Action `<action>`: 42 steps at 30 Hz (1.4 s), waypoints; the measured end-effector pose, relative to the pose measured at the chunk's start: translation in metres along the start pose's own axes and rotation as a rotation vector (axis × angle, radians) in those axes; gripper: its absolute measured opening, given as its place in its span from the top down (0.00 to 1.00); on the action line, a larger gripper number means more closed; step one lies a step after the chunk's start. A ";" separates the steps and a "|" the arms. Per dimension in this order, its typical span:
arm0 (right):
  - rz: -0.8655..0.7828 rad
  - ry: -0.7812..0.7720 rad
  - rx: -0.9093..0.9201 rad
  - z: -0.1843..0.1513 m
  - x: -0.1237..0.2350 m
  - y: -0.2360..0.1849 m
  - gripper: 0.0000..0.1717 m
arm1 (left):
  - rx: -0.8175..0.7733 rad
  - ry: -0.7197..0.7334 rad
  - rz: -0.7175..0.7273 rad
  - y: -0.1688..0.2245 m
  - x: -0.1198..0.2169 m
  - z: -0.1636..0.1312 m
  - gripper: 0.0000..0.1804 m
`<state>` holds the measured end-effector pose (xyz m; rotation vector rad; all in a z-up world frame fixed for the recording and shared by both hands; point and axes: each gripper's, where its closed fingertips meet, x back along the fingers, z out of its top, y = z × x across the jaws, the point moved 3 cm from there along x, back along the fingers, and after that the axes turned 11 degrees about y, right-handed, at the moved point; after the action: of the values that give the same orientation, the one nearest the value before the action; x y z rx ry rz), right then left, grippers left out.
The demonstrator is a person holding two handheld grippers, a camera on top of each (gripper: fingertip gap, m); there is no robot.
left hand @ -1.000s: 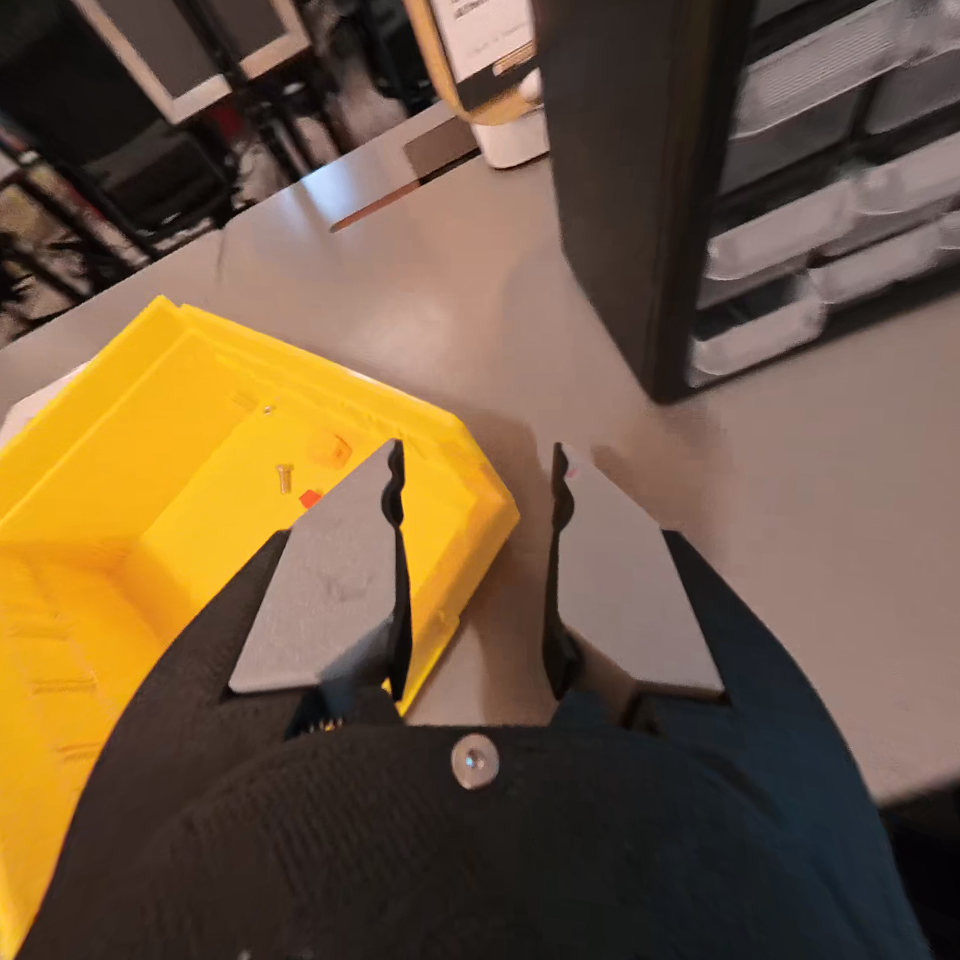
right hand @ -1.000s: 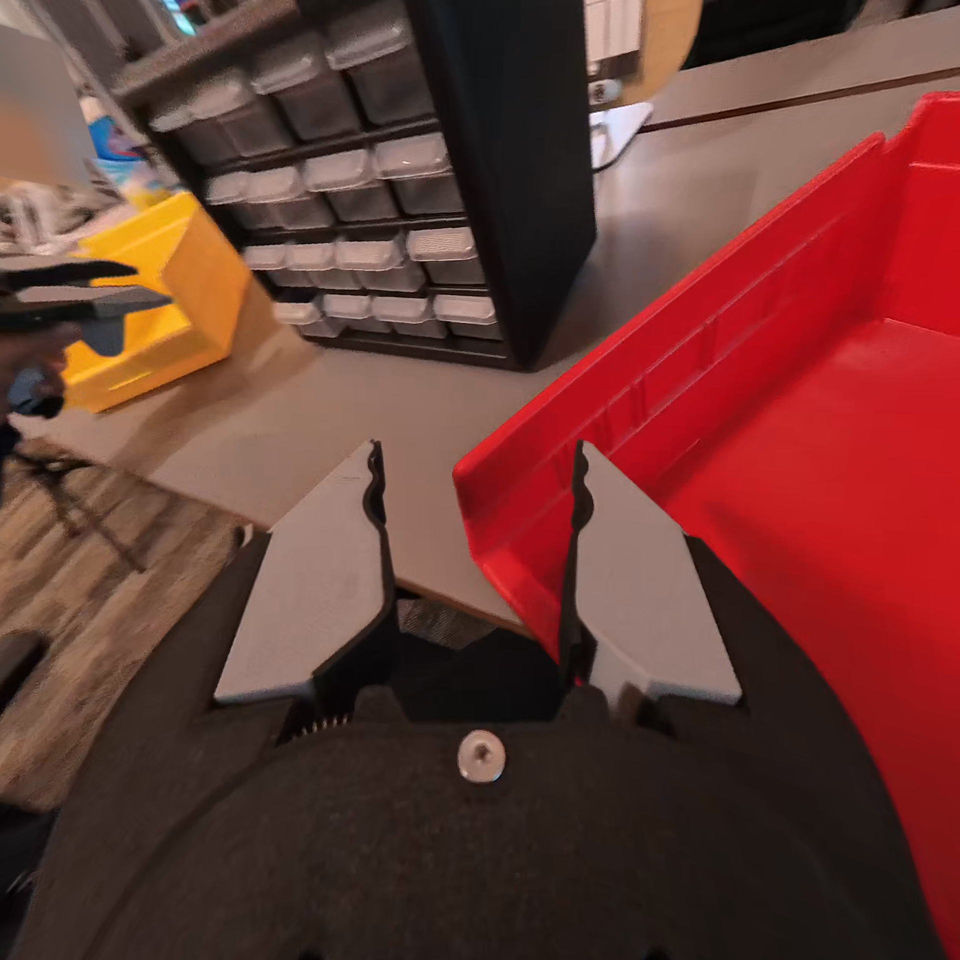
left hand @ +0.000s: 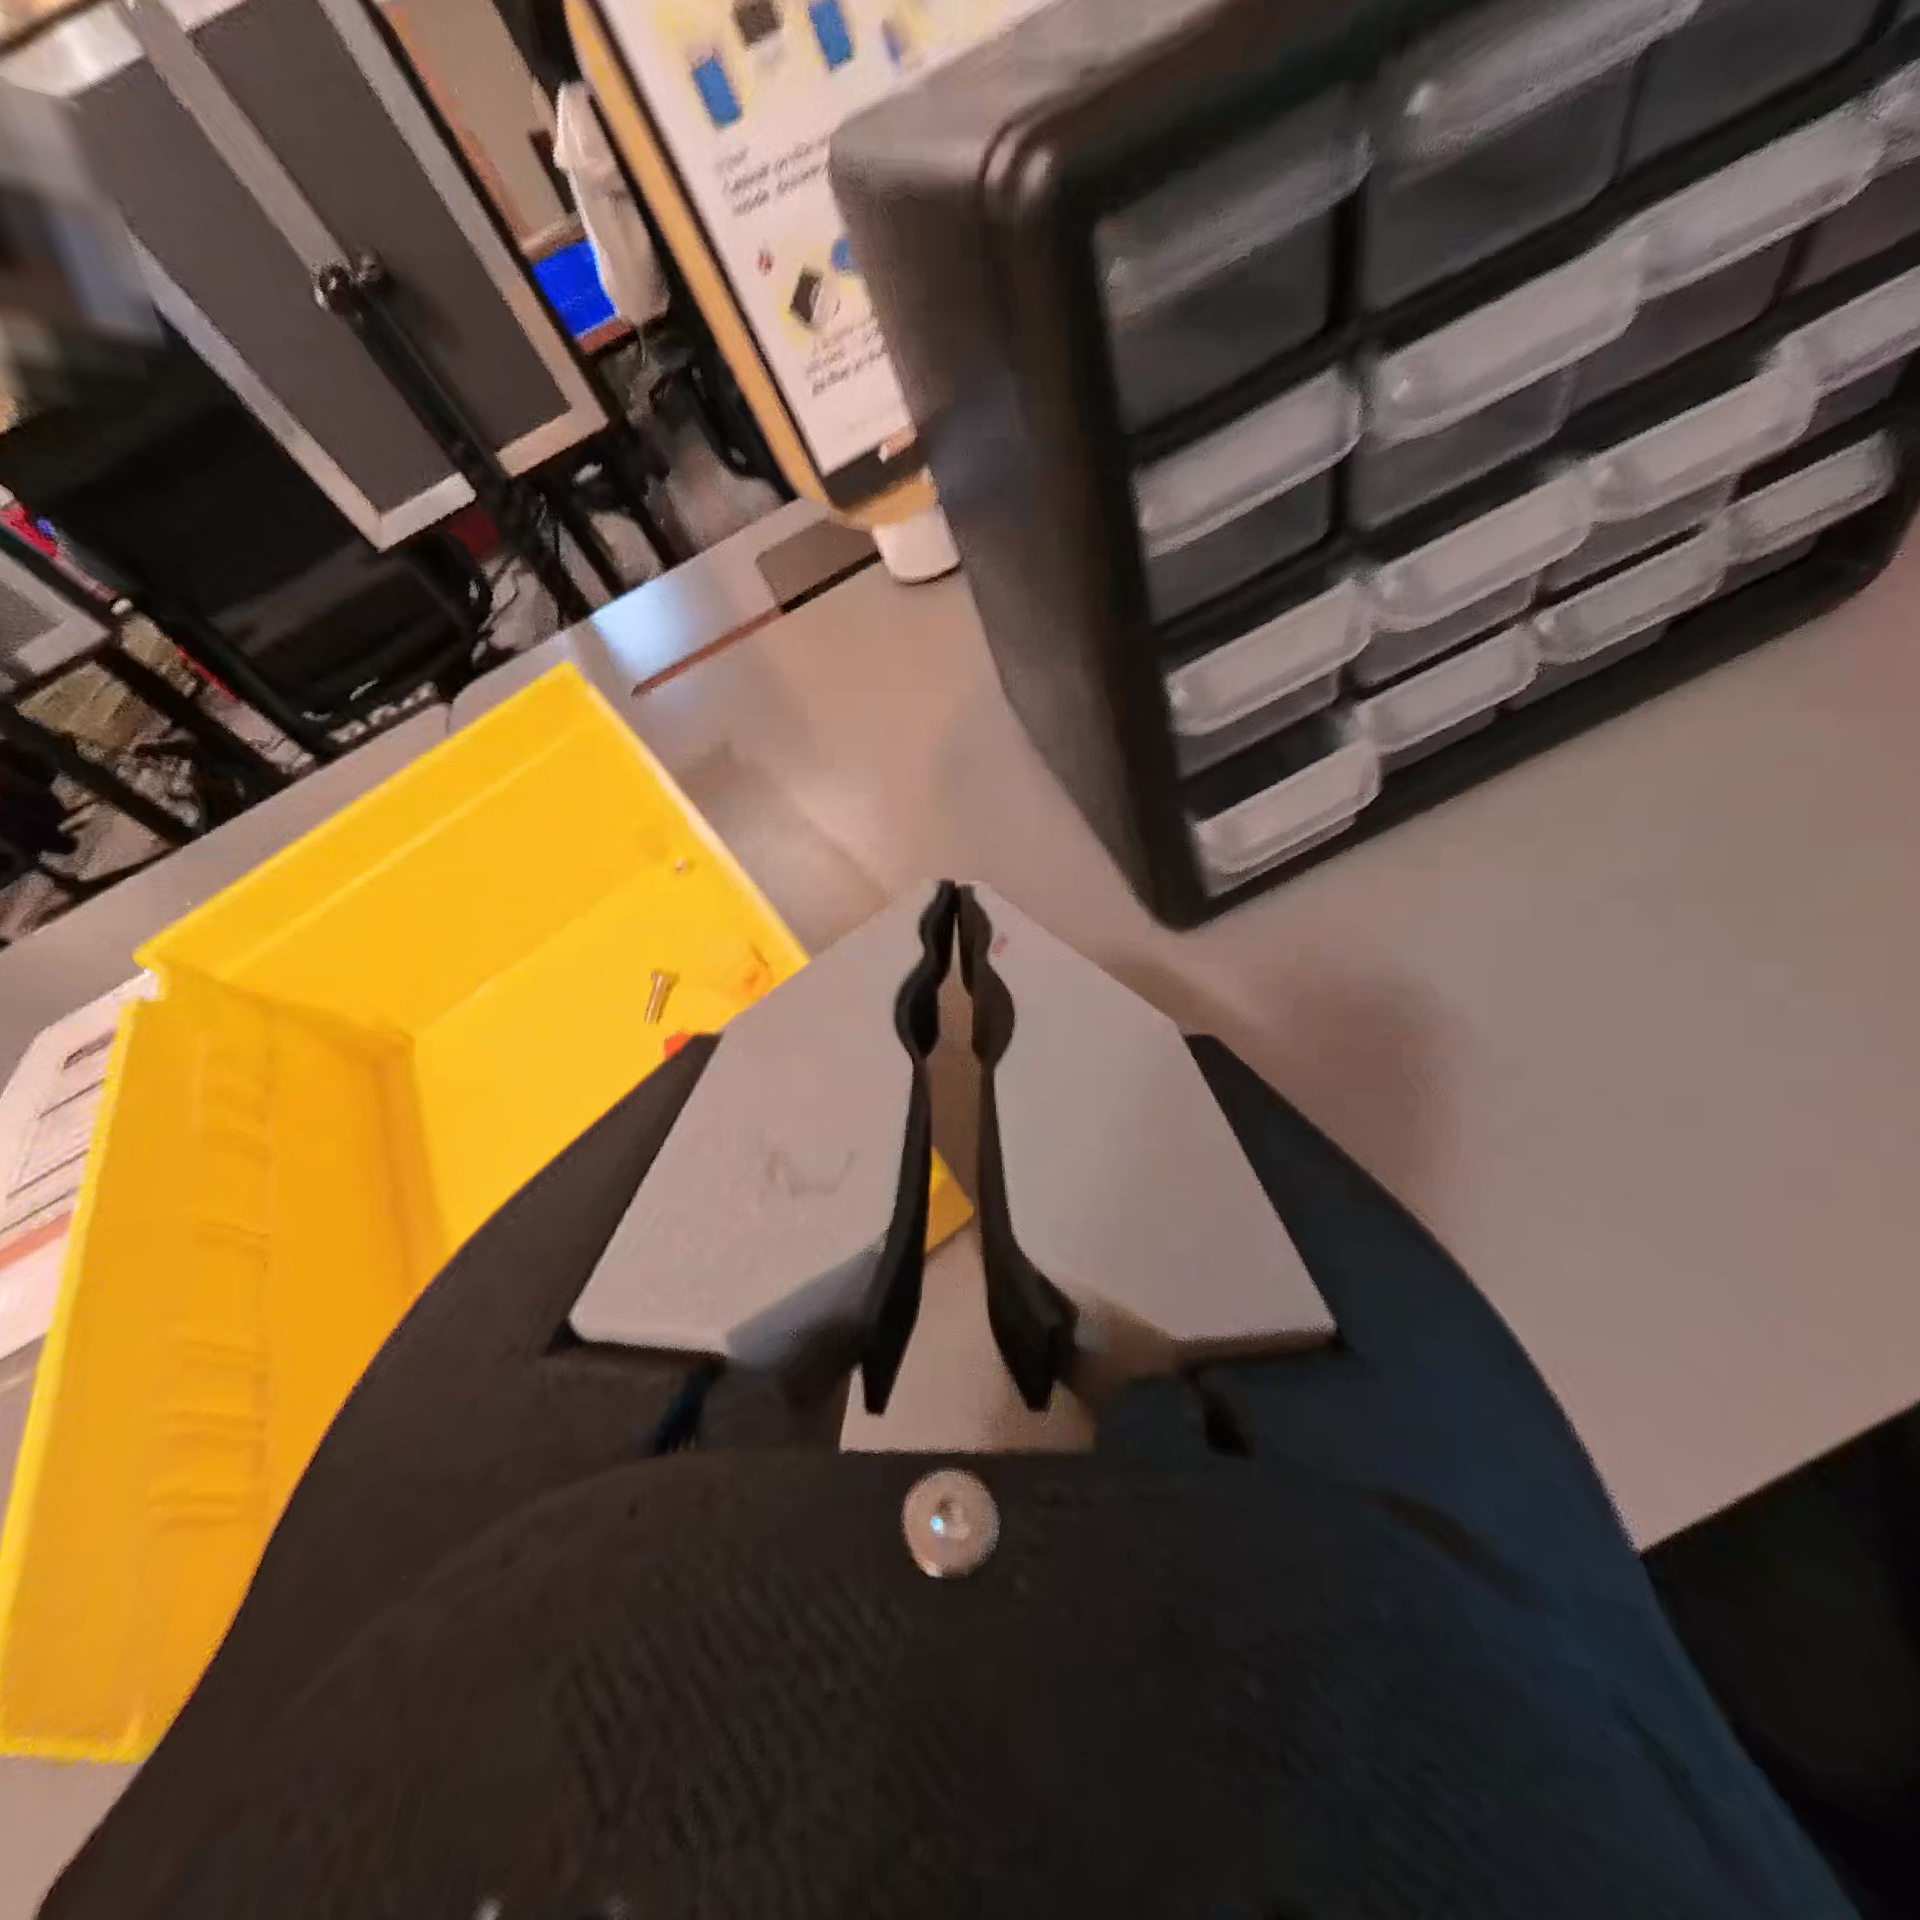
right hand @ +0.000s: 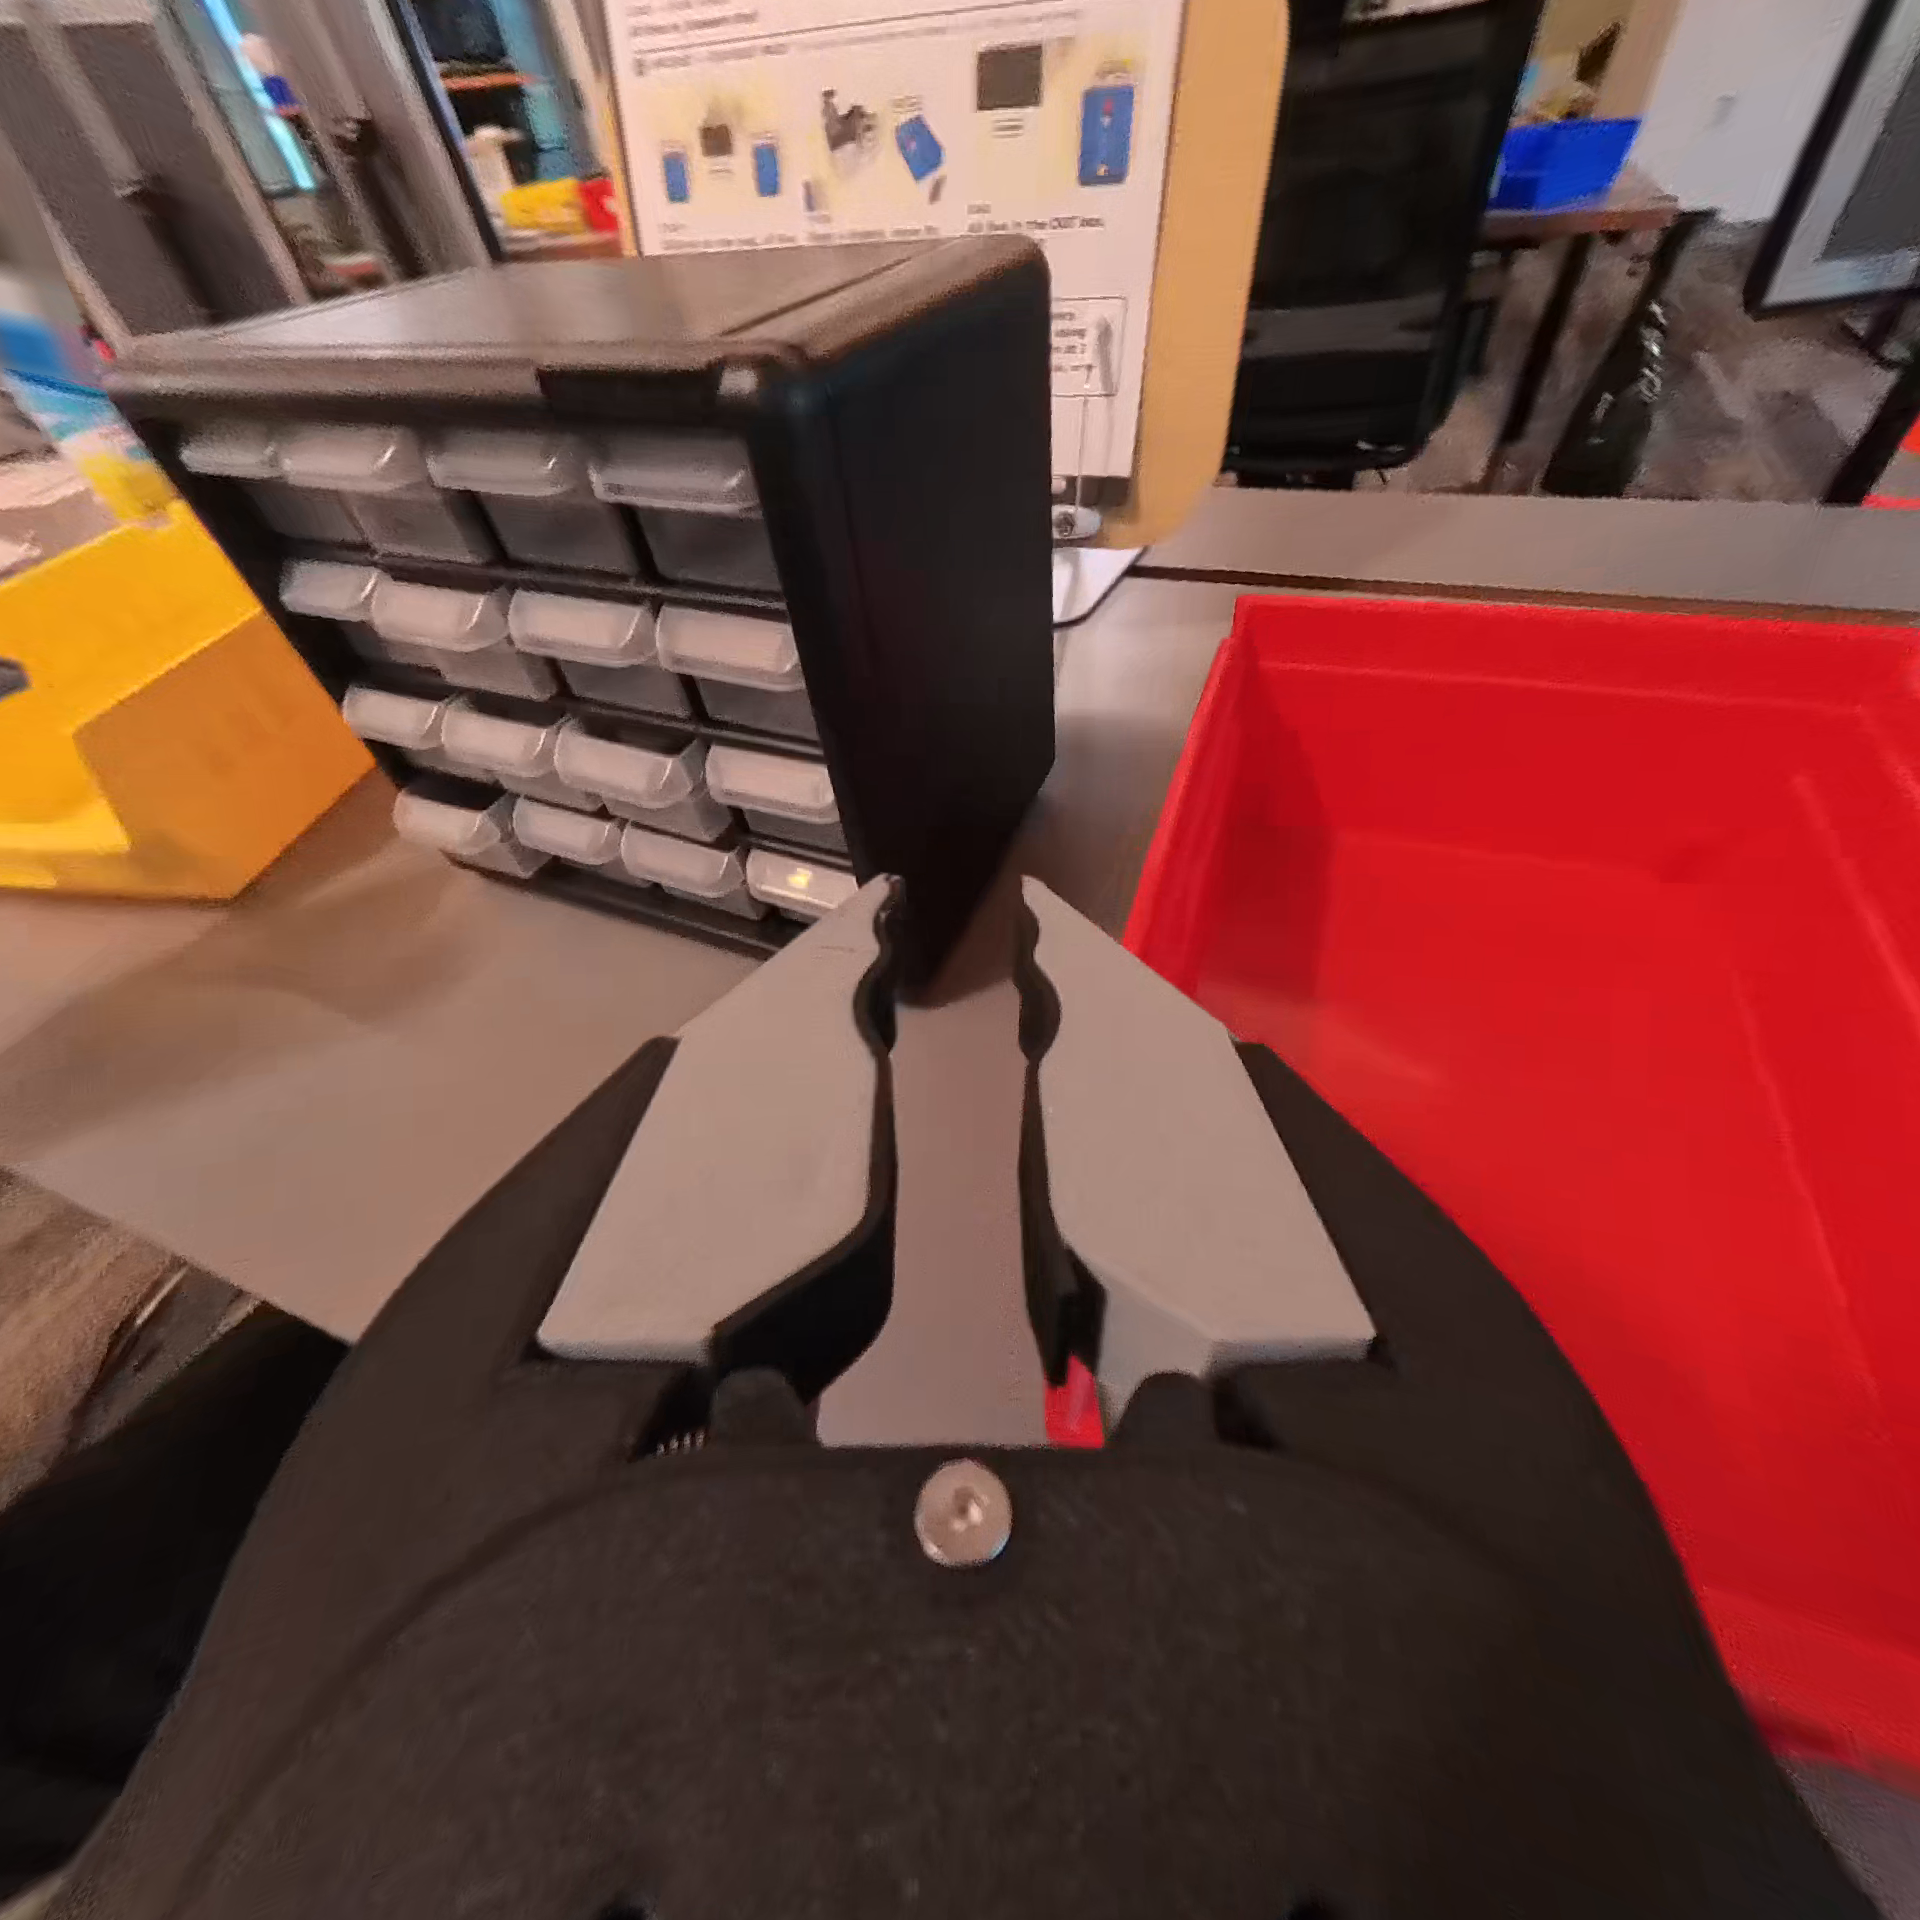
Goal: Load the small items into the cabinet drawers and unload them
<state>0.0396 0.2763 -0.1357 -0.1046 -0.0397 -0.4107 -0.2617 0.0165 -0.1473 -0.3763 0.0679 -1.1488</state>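
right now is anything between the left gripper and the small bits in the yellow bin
Nothing visible does. The left gripper, fingertips together with nothing between them, hangs over the near right rim of the open-topped yellow bin. The small screw lies uncovered on the bin floor, left of the tips.

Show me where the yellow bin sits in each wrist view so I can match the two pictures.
Left wrist view: the yellow bin fills the lower left, its open inside facing the camera, close beside the left gripper.
Right wrist view: the yellow bin is at the left edge, seen from outside, left of the cabinet.
Shared landmark: the black drawer cabinet on the grey table.
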 end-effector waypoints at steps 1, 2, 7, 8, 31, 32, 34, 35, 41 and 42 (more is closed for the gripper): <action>-0.023 -0.010 -0.011 0.003 -0.005 -0.003 0.91 | 0.014 0.017 -0.017 0.004 -0.003 0.009 1.00; -0.043 -0.019 -0.020 0.006 -0.013 -0.006 0.93 | 0.036 0.032 -0.032 0.007 -0.008 0.016 1.00; -0.187 -0.124 0.096 0.011 -0.066 0.004 1.00 | 0.102 0.001 0.022 -0.003 -0.055 0.017 1.00; -0.203 -0.149 0.138 0.013 -0.076 0.010 1.00 | 0.105 -0.010 0.030 -0.007 -0.064 0.014 1.00; 0.160 -0.398 0.074 -0.004 -0.153 -0.009 1.00 | 0.109 -0.017 -0.149 0.000 -0.071 0.019 1.00; 0.159 -0.363 0.055 0.005 -0.145 -0.012 1.00 | 0.108 -0.020 -0.120 -0.005 -0.065 0.018 1.00; 0.154 -0.282 0.037 0.025 -0.118 -0.016 1.00 | 0.109 -0.003 -0.083 -0.010 -0.045 0.019 1.00; 0.141 -0.251 0.037 0.032 -0.103 -0.016 1.00 | 0.116 0.013 -0.076 -0.011 -0.032 0.021 1.00; 0.080 -0.223 0.050 0.019 -0.012 -0.005 0.77 | 0.237 0.025 -0.020 -0.025 0.033 0.001 0.95; 0.038 -0.225 0.053 0.011 -0.001 0.003 0.76 | 0.266 0.025 -0.017 -0.026 0.037 -0.005 0.92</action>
<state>0.0398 0.2802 -0.1248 -0.0984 -0.2698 -0.3583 -0.2701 -0.0273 -0.1382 -0.1272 -0.0662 -1.1625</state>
